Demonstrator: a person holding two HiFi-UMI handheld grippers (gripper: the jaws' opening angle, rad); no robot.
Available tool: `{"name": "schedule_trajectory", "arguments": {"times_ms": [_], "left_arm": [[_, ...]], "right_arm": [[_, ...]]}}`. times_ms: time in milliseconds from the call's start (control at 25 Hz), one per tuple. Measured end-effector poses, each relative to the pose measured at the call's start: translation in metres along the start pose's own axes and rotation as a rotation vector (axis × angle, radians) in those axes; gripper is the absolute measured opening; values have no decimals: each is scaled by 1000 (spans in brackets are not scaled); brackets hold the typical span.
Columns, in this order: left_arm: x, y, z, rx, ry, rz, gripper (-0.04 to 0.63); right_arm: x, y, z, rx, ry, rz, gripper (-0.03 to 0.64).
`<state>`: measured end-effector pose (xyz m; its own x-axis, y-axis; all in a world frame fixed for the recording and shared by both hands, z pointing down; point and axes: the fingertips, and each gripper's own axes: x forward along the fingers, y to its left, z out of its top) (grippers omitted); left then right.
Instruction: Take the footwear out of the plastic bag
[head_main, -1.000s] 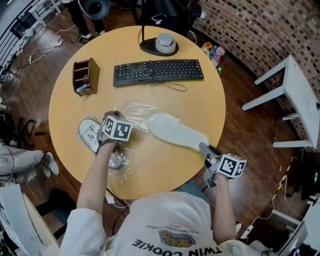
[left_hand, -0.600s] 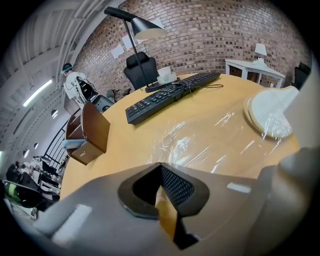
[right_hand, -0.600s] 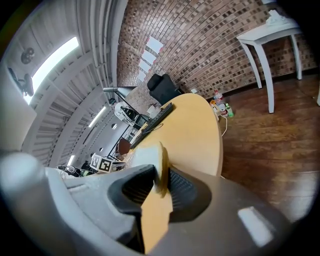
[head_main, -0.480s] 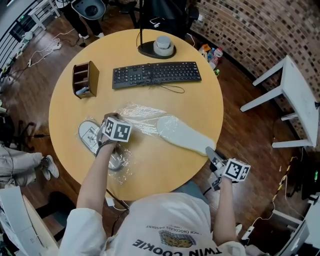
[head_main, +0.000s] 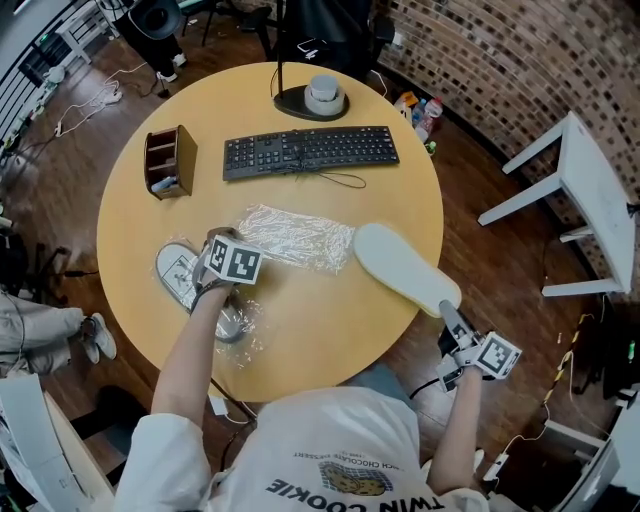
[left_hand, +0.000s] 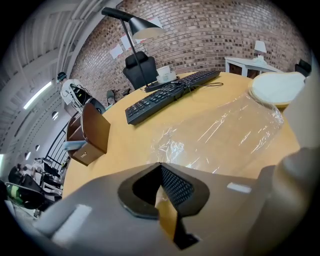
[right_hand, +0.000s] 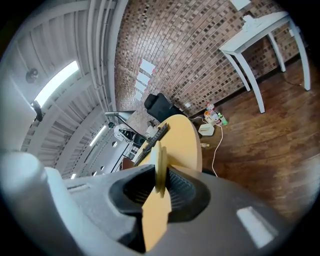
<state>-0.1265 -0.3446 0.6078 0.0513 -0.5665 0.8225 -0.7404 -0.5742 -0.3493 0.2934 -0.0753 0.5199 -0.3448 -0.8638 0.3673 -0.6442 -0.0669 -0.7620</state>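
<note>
A white slipper hangs out over the round table's right edge, clear of the bag. My right gripper is shut on its near end, and its jaws have just been closing further on it. In the right gripper view the slipper shows edge-on between the jaws. The clear plastic bag lies flat and crumpled mid-table. My left gripper is shut on the bag's left end, and the plastic runs away from its jaws. A second slipper lies beside that gripper, partly under plastic.
At the far side of the table lie a black keyboard and a lamp base. A brown desk organiser stands at the back left. A white side table stands on the wooden floor to the right.
My right gripper has drawn the white slipper rightward, out of the bag and past the table's edge. The bag has gone flat. The left gripper has stayed put.
</note>
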Motion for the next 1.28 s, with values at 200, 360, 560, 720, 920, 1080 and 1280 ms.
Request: {"name": "schedule_trajectory", "arguments": {"times_ms": [200, 360, 560, 720, 920, 1080, 1280], "left_arm": [[0, 0, 1, 2, 1, 2, 3], [0, -1, 1, -5, 1, 0, 5], [-1, -1, 0, -15, -3, -9, 3], [-2, -2, 1, -3, -12, -8, 5], [0, 0, 1, -39, -38, -21, 6], [1, 0, 0, -48, -39, -30, 6], [-1, 1, 0, -61, -44, -41, 6]], "right_arm": [[-16, 13, 20, -5, -70, 1, 64], [-16, 35, 33, -19, -93, 65, 64], [6, 66, 35, -31, -79, 159, 64], [33, 85, 26, -52, -25, 202, 64], [74, 104, 14, -60, 46, 255, 64], [104, 118, 2, -64, 103, 295, 64], [139, 131, -11, -49, 169, 343, 64]]}}
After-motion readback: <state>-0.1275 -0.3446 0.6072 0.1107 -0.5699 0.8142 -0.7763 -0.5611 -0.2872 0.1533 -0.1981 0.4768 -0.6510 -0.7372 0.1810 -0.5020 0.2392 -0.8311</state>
